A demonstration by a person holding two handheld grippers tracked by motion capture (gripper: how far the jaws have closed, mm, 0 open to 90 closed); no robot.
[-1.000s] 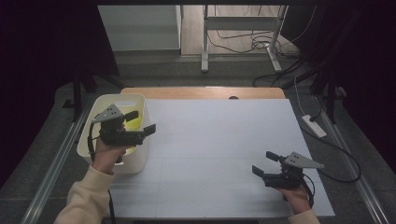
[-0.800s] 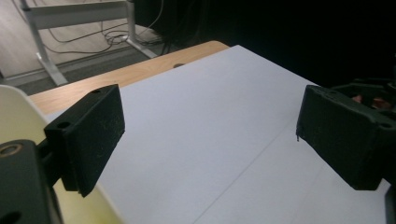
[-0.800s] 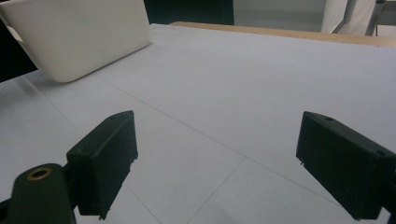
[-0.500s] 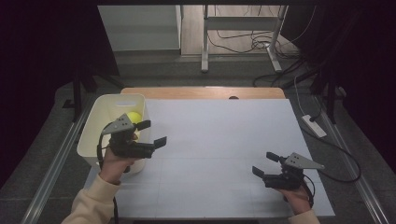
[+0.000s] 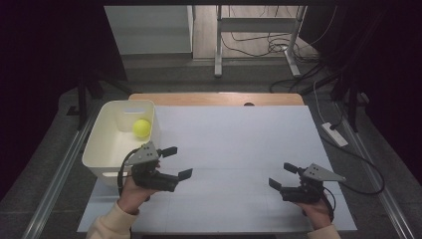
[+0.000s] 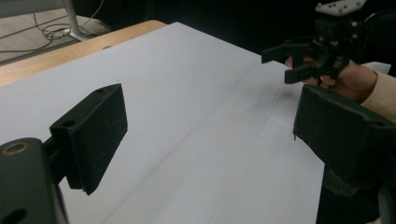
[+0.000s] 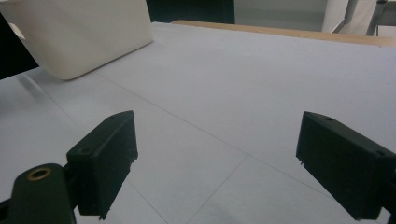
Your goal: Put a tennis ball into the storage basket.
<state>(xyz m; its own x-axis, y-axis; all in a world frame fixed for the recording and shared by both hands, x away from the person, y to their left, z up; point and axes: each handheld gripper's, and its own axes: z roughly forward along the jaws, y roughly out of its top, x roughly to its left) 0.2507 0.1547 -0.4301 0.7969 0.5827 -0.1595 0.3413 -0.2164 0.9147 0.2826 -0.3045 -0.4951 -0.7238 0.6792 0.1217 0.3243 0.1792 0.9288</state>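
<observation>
We see a round yellow ball (image 5: pixel 142 128) lying inside the smooth white plastic tub (image 5: pixel 99 144). Just right of the tub, our left gripper (image 5: pixel 177 162) hovers with jaws spread, empty. Farther right of it, our right gripper (image 5: pixel 282 176) is likewise spread over the matte white sheet (image 5: pixel 234 144).

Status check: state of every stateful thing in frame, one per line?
left gripper: open, empty, above the white sheet beside the bin
right gripper: open, empty, low over the sheet
bin: upright at the table's left edge, holds the ball
yellow ball: lying in the bin's far end
</observation>
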